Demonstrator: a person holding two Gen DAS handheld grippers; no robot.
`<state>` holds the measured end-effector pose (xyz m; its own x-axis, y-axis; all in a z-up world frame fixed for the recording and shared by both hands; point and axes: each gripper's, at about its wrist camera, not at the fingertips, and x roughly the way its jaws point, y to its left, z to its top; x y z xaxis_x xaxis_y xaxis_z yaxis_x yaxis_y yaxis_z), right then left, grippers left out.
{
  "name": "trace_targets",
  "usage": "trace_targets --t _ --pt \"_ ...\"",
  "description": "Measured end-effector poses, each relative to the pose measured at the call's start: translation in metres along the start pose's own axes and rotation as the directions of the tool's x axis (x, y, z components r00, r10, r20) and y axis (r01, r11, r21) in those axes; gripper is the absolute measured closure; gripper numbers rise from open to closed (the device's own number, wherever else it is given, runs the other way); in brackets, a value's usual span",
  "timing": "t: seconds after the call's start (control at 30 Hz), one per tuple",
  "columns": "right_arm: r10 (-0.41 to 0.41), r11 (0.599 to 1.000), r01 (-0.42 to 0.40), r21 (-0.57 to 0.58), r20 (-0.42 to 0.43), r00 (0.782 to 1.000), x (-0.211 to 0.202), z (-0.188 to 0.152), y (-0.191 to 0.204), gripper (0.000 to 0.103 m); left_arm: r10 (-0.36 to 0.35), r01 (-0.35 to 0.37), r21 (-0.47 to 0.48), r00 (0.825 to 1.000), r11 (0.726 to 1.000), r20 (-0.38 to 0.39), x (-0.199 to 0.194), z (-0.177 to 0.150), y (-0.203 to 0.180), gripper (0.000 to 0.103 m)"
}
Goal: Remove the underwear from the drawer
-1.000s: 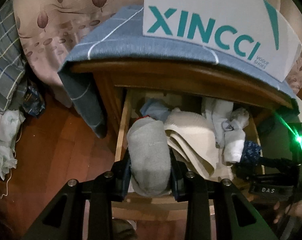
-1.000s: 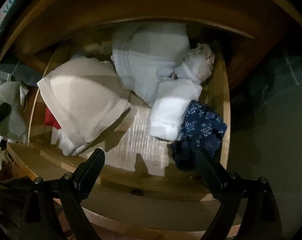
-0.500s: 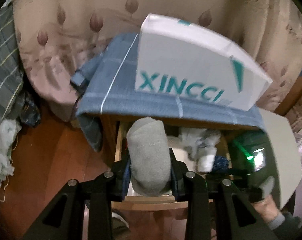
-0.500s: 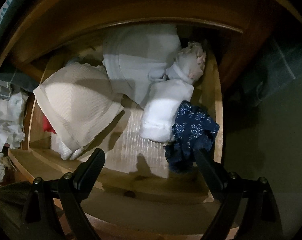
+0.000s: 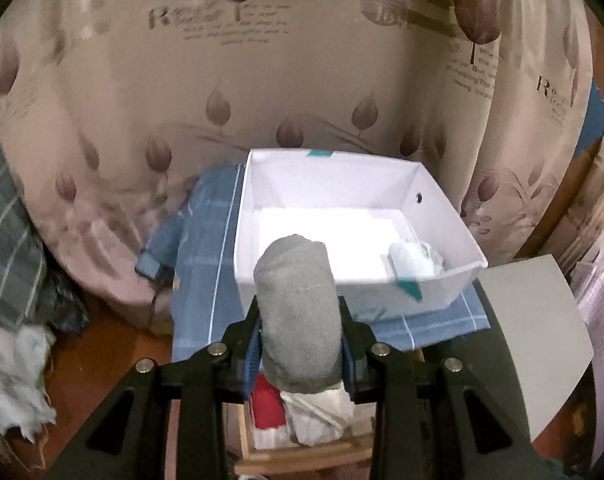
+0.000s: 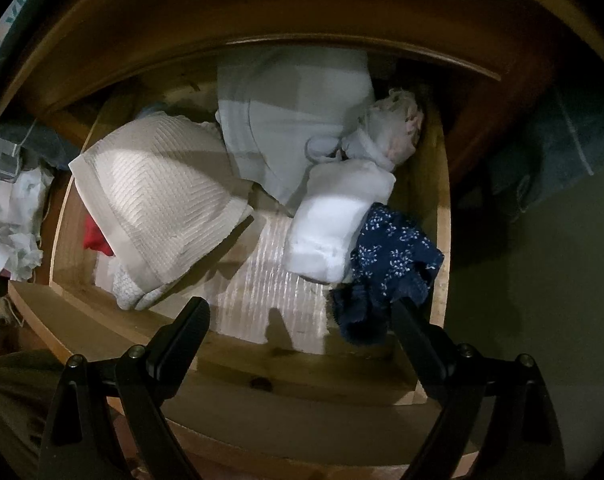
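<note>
We hold the rolled grey underwear (image 5: 298,312) pinched in the left gripper (image 5: 300,344), raised before the white box (image 5: 442,216), probably its destination. Our right gripper (image 6: 298,328) hangs wide and empty over the drawer (image 6: 442,220), ready for the navy piece (image 6: 390,256).

Folded underwear (image 6: 162,200) in wooden drawer (image 6: 442,208)

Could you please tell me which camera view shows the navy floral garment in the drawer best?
The right wrist view shows it best: the navy floral garment lies crumpled against the drawer's right wall, beside a white roll. The left wrist view shows nothing of it; there the grey roll blocks most of the drawer.
</note>
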<state>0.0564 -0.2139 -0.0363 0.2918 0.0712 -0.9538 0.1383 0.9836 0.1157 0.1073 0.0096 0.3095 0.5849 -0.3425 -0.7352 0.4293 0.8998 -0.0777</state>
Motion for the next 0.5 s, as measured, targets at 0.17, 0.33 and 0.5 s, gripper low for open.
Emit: trace_targets --t 0.17,0.33,0.5 --pt "0.011 1.000 -0.011 0.011 0.001 1.000 -0.002 0.000 -0.003 0.012 0.005 -0.005 0.003 1.000 1.000 0.017 0.016 0.047 -0.001 0.071" --pt "0.021 0.999 -0.021 0.028 0.003 1.000 -0.001 0.000 -0.006 0.012 0.048 -0.047 0.048 0.999 0.998 -0.020 0.053 0.070 -0.002 0.071" --pt "0.039 0.999 -0.039 0.023 0.007 0.999 -0.003 0.001 -0.004 0.012 0.050 -0.044 0.054 0.994 0.998 -0.099 0.100 0.066 0.005 0.071"
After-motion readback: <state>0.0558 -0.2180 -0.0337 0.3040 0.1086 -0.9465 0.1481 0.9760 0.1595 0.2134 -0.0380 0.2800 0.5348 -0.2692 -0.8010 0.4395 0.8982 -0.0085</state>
